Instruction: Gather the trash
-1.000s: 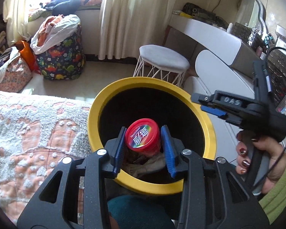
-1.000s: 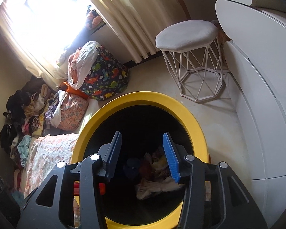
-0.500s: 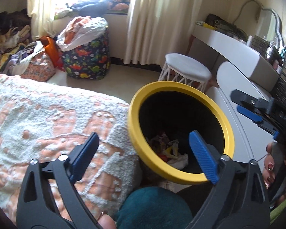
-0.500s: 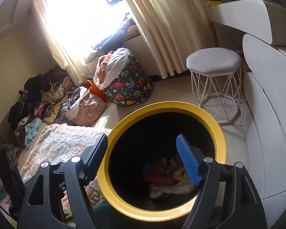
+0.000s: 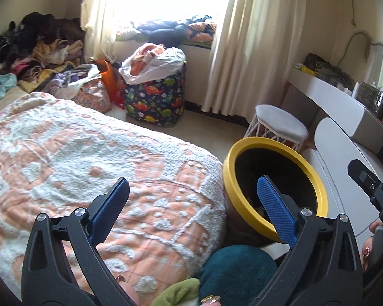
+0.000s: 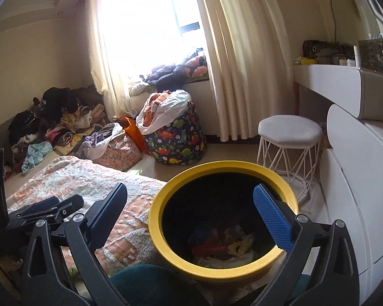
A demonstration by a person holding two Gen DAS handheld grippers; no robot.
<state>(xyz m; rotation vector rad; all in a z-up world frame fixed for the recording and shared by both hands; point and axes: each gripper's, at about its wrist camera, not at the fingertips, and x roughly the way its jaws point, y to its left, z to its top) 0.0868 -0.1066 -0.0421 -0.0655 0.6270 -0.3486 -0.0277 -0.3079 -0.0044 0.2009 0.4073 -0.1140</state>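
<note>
A round bin with a yellow rim (image 5: 316, 178) (image 6: 160, 204) stands on the floor between the bed and the white cabinets. Trash (image 6: 224, 244) lies at its bottom: crumpled wrappers, paper and a red item. My left gripper (image 5: 191, 209) is open and empty, held above the bed's edge to the left of the bin. My right gripper (image 6: 191, 209) is open and empty, held above the bin's near rim. The left gripper's body shows at the left of the right wrist view (image 6: 46, 209). The right gripper's body shows at the right of the left wrist view (image 5: 370, 186).
A bed with a pink and white blanket (image 5: 76, 158) fills the left. A white stool (image 6: 289, 130) stands behind the bin. White cabinets (image 6: 357, 178) line the right. A dinosaur-print bag (image 6: 176, 137) and piles of clothes (image 6: 53, 117) sit by the window.
My left gripper let a red-lidded jar go into the bin, opened wide, then drew back and left over the bed. My right gripper opened wider and rose away from the bin.
</note>
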